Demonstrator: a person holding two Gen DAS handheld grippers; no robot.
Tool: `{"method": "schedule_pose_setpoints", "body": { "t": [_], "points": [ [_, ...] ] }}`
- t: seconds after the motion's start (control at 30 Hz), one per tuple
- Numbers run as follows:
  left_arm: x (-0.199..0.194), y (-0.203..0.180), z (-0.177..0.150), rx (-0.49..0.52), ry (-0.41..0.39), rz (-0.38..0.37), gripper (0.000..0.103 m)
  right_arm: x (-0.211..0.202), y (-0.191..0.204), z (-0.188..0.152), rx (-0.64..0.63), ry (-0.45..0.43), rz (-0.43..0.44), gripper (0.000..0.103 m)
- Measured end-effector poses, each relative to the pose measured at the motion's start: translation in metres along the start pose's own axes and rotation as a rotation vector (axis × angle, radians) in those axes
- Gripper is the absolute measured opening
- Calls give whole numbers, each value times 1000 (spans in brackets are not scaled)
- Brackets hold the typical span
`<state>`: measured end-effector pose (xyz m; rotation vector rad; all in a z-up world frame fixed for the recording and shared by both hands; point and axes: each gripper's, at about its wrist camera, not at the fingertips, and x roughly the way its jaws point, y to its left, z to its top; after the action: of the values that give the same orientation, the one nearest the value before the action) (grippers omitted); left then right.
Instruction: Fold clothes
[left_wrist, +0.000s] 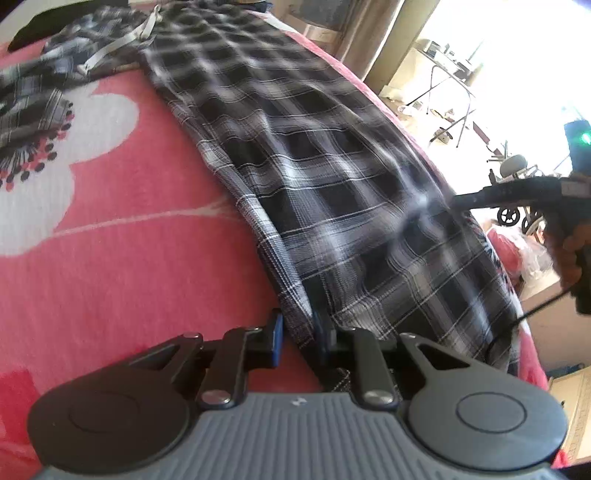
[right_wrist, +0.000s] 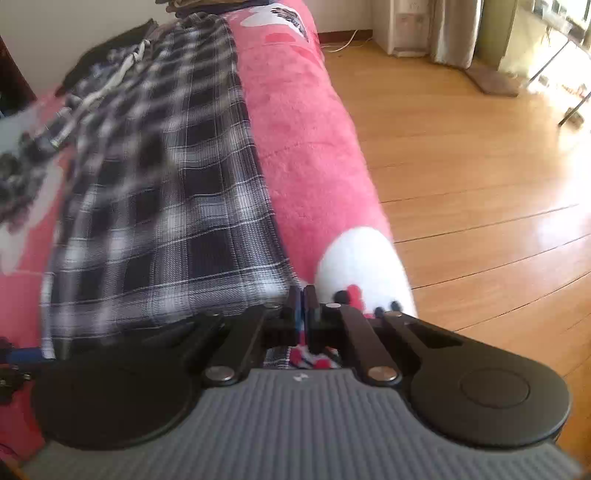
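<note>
Black-and-white plaid pants (left_wrist: 314, 155) lie stretched lengthwise on a pink flowered blanket (left_wrist: 122, 266). My left gripper (left_wrist: 300, 334) is shut on the near left corner of the pants' hem, with cloth between its blue pads. My right gripper (right_wrist: 303, 314) is shut on the near right corner of the same pants (right_wrist: 166, 206), at the bed's edge. The right gripper also shows in the left wrist view (left_wrist: 480, 197), at the pants' right edge. The drawstring waist (left_wrist: 110, 48) lies bunched at the far end.
The pink blanket (right_wrist: 306, 155) drops off to a wooden floor (right_wrist: 480, 184) on the right. A dark garment (left_wrist: 48, 22) lies at the far end of the bed. A folding table (left_wrist: 450, 85) and wheeled chairs stand by the bright window.
</note>
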<state>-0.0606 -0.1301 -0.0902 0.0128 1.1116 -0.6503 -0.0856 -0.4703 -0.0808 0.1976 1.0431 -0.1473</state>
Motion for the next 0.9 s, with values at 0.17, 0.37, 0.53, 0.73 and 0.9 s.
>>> {"method": "schedule_pose_setpoints", "body": {
  "t": [0.17, 0.37, 0.53, 0.73, 0.9],
  "points": [
    [-7, 23, 1, -35, 16, -134, 18, -22, -11, 12, 77, -38, -84, 2],
    [-32, 45, 20, 46, -155, -159, 17, -19, 50, 47, -76, -125, 121, 2],
    [1, 30, 64, 155, -190, -262, 23, 17, 75, 56, -136, -85, 151, 2],
    [24, 75, 56, -46, -85, -226, 6, 25, 17, 58, 68, -84, -18, 1],
    [-9, 86, 60, 20, -219, -214, 22, 5, 26, 73, 91, -155, -7, 1]
  ]
}}
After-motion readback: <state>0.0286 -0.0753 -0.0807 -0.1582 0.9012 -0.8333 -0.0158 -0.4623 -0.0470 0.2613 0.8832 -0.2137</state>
